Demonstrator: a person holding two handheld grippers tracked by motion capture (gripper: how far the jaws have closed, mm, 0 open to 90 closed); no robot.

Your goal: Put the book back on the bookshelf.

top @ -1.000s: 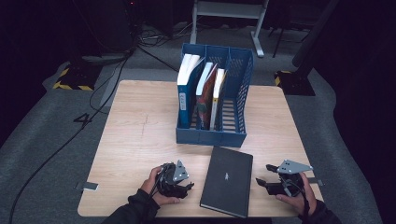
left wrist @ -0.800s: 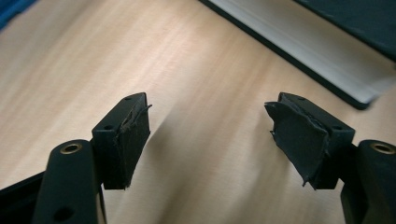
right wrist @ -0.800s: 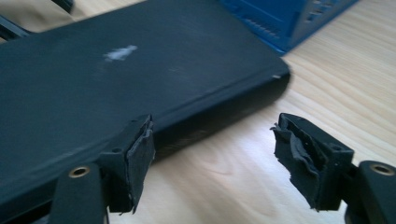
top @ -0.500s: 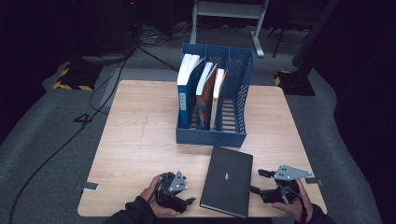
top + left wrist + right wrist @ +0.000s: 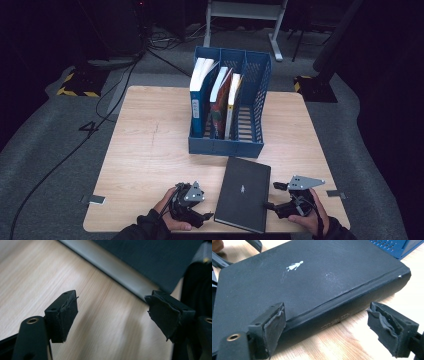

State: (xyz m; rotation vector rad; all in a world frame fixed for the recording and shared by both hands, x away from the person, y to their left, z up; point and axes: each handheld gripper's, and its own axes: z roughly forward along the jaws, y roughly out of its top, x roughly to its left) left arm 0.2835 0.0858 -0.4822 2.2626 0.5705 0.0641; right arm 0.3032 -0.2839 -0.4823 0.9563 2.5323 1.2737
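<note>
Flat on table [image 5: 150,145], black book [image 5: 243,194] between two released hand-held grippers, left [image 5: 202,218], right [image 5: 270,196], blue file rack [image 5: 226,145] beyond

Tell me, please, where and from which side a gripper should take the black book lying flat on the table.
Probably at the spine edge of the black book, from the right gripper: its open jaws already face the spine low over the table. Flat, the book offers only thin edges.
</note>
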